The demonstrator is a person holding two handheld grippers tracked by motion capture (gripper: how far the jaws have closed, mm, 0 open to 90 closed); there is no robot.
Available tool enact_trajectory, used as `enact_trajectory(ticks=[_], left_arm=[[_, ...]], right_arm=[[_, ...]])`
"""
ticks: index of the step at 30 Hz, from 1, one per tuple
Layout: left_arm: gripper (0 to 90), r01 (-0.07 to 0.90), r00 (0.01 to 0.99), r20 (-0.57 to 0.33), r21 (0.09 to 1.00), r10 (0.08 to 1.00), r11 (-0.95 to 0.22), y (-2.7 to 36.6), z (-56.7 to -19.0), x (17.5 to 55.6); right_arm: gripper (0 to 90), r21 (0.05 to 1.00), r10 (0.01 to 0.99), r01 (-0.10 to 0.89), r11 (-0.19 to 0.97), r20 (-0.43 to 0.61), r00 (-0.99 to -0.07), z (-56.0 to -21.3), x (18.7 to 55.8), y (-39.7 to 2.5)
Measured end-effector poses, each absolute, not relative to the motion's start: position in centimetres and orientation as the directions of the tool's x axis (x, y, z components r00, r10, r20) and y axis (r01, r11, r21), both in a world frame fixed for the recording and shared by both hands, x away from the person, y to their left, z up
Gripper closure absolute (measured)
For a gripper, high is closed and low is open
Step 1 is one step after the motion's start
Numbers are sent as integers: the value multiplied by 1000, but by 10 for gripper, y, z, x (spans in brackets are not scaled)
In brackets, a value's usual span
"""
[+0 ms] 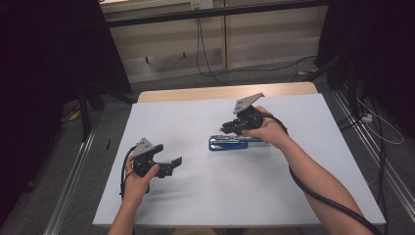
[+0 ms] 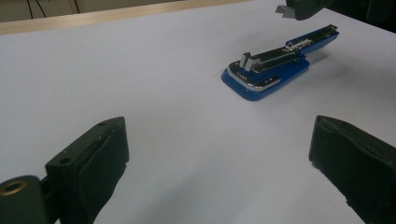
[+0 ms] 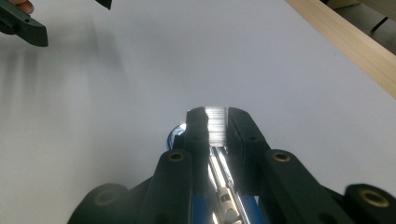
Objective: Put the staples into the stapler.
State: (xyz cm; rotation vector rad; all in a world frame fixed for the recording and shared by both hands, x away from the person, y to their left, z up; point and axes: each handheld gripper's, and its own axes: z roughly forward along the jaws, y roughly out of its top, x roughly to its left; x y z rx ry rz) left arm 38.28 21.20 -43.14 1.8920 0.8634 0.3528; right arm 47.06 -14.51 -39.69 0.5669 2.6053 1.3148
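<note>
Blue metal-and-plastic stapler point(image 1: 228, 143) lies flat on the white tabletop point(image 1: 195, 205), a little toward three o'clock of the table's middle in the high view, its long body running across from nine to three o'clock. In the left gripper view point(image 2: 266, 74) its rounded blue base faces the camera and the silver staple channel stands lifted clear of the base, running back toward two o'clock.

Right black two-jaw gripper point(image 1: 226, 126) sits right over the stapler's three o'clock end, held in the person's right hand point(image 1: 266, 129), with its grey three-cornered plate point(image 1: 247, 102) tipped up at twelve o'clock. In the right gripper view point(image 3: 215, 122) its jaws are pressed in on the shiny silver metal strip point(image 3: 215, 123) of the stapler, one on each side, with the blue body below them at six o'clock.

Left black two-jaw gripper point(image 1: 175, 160) is well apart from the stapler, at about eight o'clock from it, held in the person's left hand point(image 1: 139, 181) low over the bare tabletop. Its jaws are spread wide with nothing between them, as the left gripper view shows, and they point toward three o'clock in the high view.

Light wooden table edge point(image 1: 220, 90) runs along the far side at twelve o'clock.
</note>
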Motion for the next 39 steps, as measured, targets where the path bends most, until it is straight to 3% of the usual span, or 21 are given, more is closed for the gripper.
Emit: enact_trajectory(ticks=[39], left_arm=[[50, 423, 701, -137, 870, 700, -253, 213, -433, 384]], right_arm=[[797, 773, 307, 211, 599, 22, -952, -414, 487, -128]])
